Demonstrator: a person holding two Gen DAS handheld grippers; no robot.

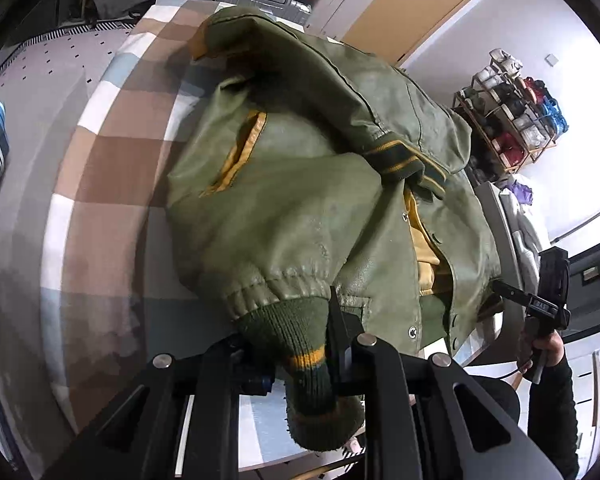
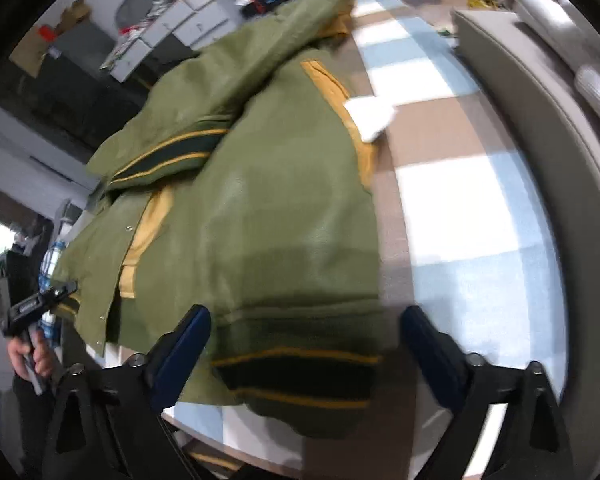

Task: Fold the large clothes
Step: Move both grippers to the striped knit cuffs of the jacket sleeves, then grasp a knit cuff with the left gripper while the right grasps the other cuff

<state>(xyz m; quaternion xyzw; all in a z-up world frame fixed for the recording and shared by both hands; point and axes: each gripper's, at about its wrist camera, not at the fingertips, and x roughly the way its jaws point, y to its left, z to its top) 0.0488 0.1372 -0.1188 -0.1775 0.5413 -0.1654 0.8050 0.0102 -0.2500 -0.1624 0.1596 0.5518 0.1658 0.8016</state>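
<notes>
We note the left gripper (image 1: pixel 320 344) clamped on the jacket (image 1: pixel 300 200) hem rib at lower centre, ready for folding; the right gripper (image 2: pixel 304 344) straddles the hem, jaws apart, nothing pinched.

- The left wrist camera looks steeply down along its fingers, close over the green jacket (image 1: pixel 300 184) on the checked cloth (image 1: pixel 112 152).
- The right wrist camera tilts down likewise, close at the hem, from the opposite side.
- Both share the jacket and cloth.
</notes>
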